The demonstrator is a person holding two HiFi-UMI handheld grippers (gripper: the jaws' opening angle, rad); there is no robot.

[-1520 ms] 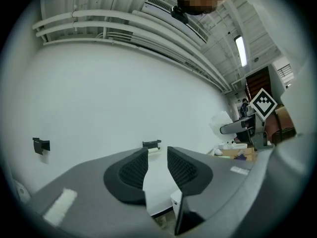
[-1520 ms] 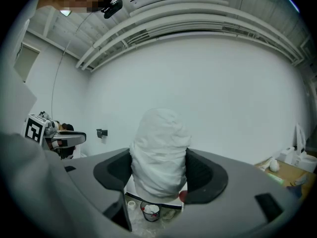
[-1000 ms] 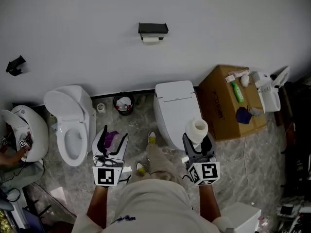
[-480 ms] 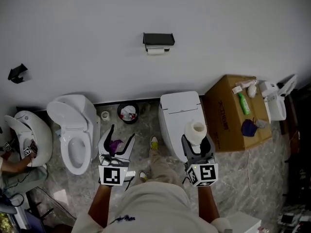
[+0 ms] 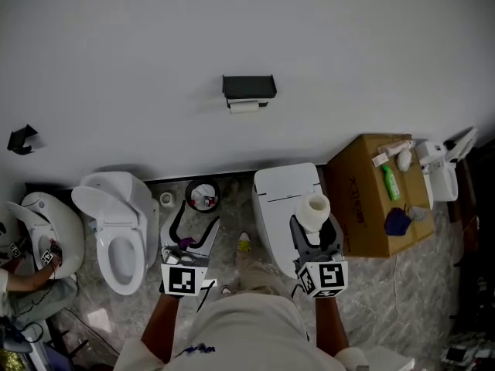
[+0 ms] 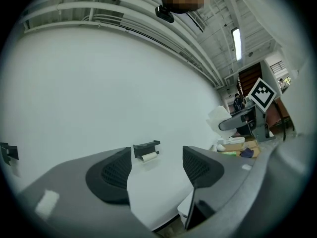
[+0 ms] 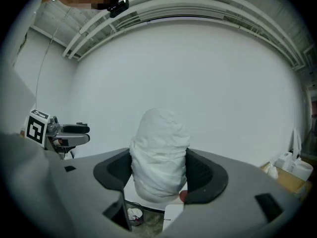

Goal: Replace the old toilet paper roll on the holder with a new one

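Note:
A black wall holder (image 5: 248, 88) carries a thin, nearly spent paper roll (image 5: 244, 107) under its lid; the left gripper view shows the same holder (image 6: 146, 147) far off between the jaws. My right gripper (image 5: 315, 224) is shut on a full white toilet paper roll (image 5: 313, 209), which stands upright between the pads and fills the middle of the right gripper view (image 7: 160, 159). My left gripper (image 5: 195, 224) is open and holds nothing. Both grippers hang well short of the wall, level with each other.
Below me stand a white toilet with raised seat (image 5: 116, 216) and a closed white toilet (image 5: 287, 199), with a small bin (image 5: 203, 195) between them. A cardboard box (image 5: 371, 192) with bottles sits at right. A person crouches at far left (image 5: 23, 277).
Both grippers have advanced toward the wall with the new roll still held; the holder and toilets sit lower and nearer in the head view.

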